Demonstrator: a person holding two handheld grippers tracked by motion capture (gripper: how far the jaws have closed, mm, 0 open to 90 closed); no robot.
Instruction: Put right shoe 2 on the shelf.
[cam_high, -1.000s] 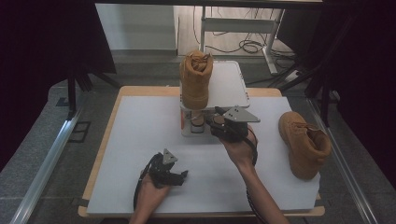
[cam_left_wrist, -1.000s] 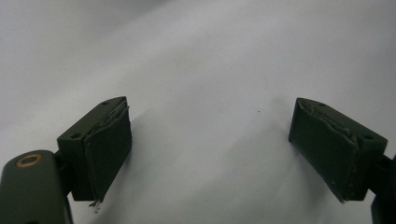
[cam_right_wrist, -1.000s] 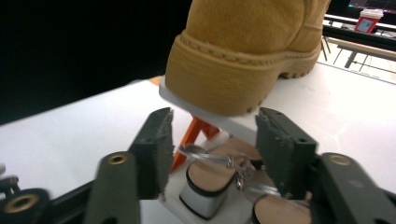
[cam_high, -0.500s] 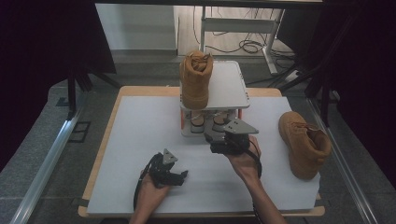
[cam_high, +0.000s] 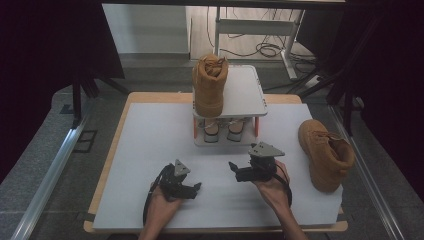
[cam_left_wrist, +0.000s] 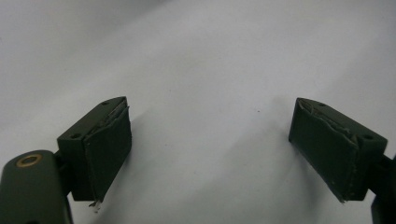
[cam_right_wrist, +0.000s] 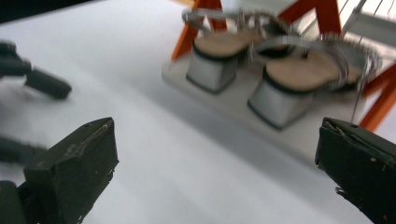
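A white two-shelf rack (cam_high: 246, 95) with orange legs stands at the back middle of the table. A tan boot (cam_high: 210, 84) stands upright on the left of its top shelf. A pair of silver-heeled sandals (cam_high: 223, 128) (cam_right_wrist: 261, 70) sits on the lower shelf. A second tan boot (cam_high: 325, 152) lies on the table at the right. My right gripper (cam_high: 234, 171) (cam_right_wrist: 215, 158) hovers in front of the rack, open; its jaws have just been opening with nothing between them. My left gripper (cam_high: 195, 187) (cam_left_wrist: 212, 140) rests open on the white table, also with nothing between its jaws.
The white table top (cam_high: 150, 145) has bare room at the left and between the rack and the grippers. Its wooden edge (cam_high: 215, 227) runs along the front. Beyond the table lie a grey floor, metal frames and cables (cam_high: 265, 49).
My right gripper has drawn back from the rack's lower shelf toward the near edge and sunk lower. The left gripper has stayed put.
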